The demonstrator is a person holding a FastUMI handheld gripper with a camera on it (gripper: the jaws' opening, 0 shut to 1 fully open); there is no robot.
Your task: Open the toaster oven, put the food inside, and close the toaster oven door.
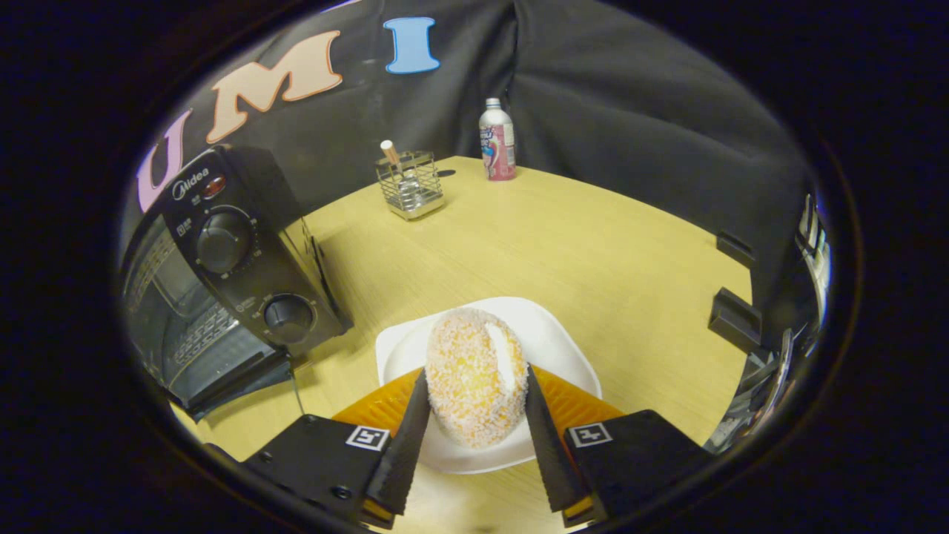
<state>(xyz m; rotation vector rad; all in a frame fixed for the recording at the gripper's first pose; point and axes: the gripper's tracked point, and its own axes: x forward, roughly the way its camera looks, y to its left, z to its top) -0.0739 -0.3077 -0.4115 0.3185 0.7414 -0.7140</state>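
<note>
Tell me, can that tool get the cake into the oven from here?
Probably yes. The tool is shut on the cake above the plate, and the oven beside it has its door down, with bare table between them.

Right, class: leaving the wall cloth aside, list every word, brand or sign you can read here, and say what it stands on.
"Midea": on the toaster oven, above its dials.
Small print beside the dials: too small to read.
Label on the bottle: too blurred to read.
Square markers on the tool, whose fingers press both sides of the cake roll: patterns, no words.
</note>
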